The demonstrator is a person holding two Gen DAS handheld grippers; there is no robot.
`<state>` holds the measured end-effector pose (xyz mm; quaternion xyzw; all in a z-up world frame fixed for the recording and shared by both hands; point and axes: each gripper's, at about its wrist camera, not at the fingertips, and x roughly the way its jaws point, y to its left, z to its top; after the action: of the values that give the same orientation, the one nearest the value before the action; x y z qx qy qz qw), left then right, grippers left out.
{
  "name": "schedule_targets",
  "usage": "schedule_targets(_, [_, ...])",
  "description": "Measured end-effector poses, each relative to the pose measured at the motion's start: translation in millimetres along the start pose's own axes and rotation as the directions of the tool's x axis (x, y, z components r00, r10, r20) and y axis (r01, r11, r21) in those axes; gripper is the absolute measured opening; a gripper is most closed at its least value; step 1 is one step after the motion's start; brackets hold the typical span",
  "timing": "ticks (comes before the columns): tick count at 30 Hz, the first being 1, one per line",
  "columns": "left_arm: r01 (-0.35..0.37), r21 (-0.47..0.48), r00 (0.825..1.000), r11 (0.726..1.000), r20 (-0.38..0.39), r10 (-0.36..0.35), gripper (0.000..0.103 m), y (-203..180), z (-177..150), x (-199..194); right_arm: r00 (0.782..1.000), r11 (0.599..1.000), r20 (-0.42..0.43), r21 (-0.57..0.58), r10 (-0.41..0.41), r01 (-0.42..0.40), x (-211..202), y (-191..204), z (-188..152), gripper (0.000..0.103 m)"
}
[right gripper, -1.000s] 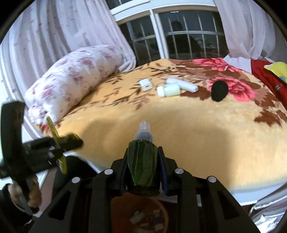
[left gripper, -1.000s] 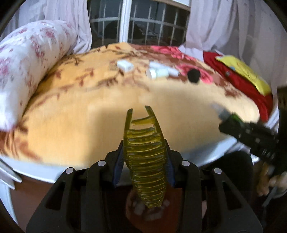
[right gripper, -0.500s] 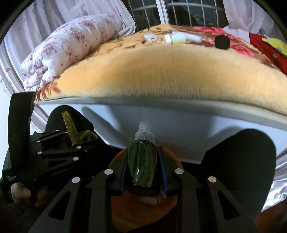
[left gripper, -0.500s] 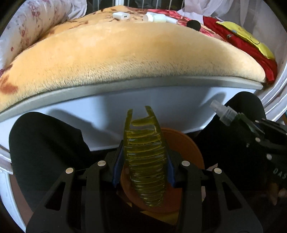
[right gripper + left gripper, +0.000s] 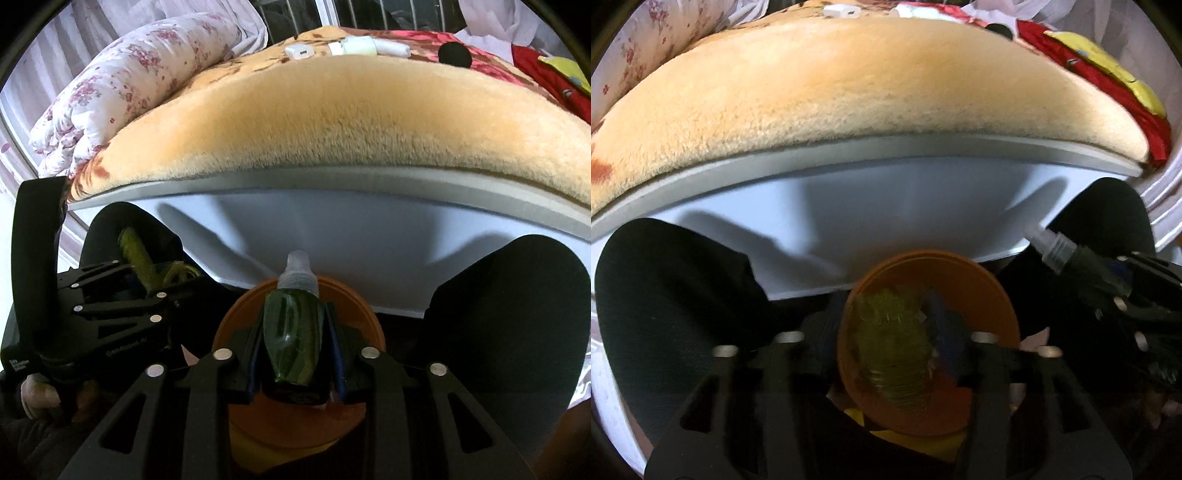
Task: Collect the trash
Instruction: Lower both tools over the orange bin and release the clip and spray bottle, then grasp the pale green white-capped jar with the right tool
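Both grippers are held above an orange bin (image 5: 964, 269) that stands between the person's dark-clad knees (image 5: 517, 295), just below the edge of the bed (image 5: 849, 92). The left gripper (image 5: 897, 354) is seen with jaws opening wide and a blurred yellow hair clip (image 5: 894, 354) loose between them over the bin mouth. The right gripper (image 5: 295, 354) is also opening, with a green spray bottle (image 5: 293, 332) between its jaws; whether the pads touch it cannot be told.
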<state>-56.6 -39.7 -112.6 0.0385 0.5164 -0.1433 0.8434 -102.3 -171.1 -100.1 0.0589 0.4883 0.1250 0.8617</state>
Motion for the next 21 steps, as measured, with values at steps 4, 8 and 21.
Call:
schedule_targets(4, [-0.005, -0.022, 1.0, 1.0, 0.007, 0.005, 0.081, 4.1, 0.6, -1.2, 1.0, 1.0, 0.021, 0.028, -0.003, 0.002, -4.4, -7.4, -0.8, 0.062])
schedule_targets(8, [-0.002, -0.025, 1.0, 1.0, 0.003, 0.002, 0.081, 5.0, 0.4, -1.5, 0.999, 0.998, 0.05, 0.058, -0.005, 0.002, -11.4, -15.2, -1.2, 0.062])
schedule_targets(21, [-0.003, -0.014, 0.987, 1.0, 0.16, 0.006, 0.081, 13.9, 24.3, -50.2, 0.975, 1.0, 0.221, -0.002, -0.023, 0.024, -57.9, -25.8, 69.8, 0.065])
